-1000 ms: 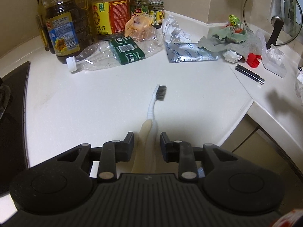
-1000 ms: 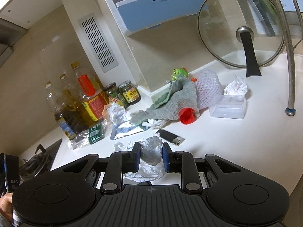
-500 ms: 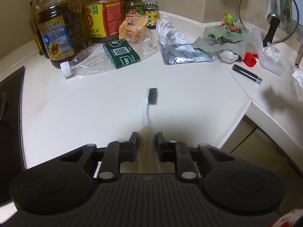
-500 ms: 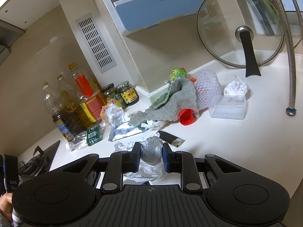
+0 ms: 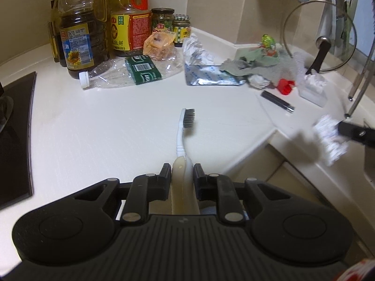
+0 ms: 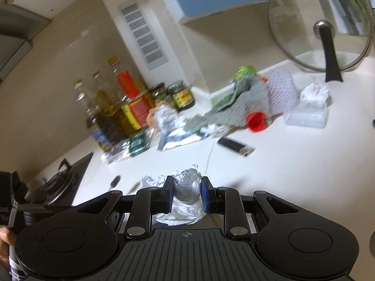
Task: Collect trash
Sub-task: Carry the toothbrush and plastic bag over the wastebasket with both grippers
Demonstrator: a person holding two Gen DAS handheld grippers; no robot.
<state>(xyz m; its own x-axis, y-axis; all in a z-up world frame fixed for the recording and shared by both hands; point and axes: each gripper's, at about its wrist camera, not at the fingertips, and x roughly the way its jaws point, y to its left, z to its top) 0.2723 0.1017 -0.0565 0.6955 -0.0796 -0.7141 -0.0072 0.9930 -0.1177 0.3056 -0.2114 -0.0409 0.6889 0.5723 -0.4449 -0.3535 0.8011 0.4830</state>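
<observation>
My left gripper (image 5: 181, 173) is shut on the cream handle of a white toothbrush (image 5: 181, 131), whose grey bristled head points away over the white counter (image 5: 117, 128), lifted off it. My right gripper (image 6: 186, 190) is shut on a crumpled wad of white paper and clear plastic (image 6: 185, 187). In the left wrist view the same wad (image 5: 330, 138) shows blurred at the right edge, held above the counter's step.
At the back lie a crushed clear bottle with a green label (image 5: 131, 72), a silver foil pouch (image 5: 211, 76), a grey-green rag (image 5: 257, 65), a red cap (image 5: 286, 86), a black lighter (image 5: 277, 100), oil bottles (image 5: 79, 32), jars (image 5: 163, 22) and a glass lid (image 5: 320, 37). A stove (image 5: 14, 140) borders the left.
The left gripper closed on the toothbrush handle and lifted it, pulling back and up. The right gripper with its wad shifted slightly and now shows at the right of the left wrist view.
</observation>
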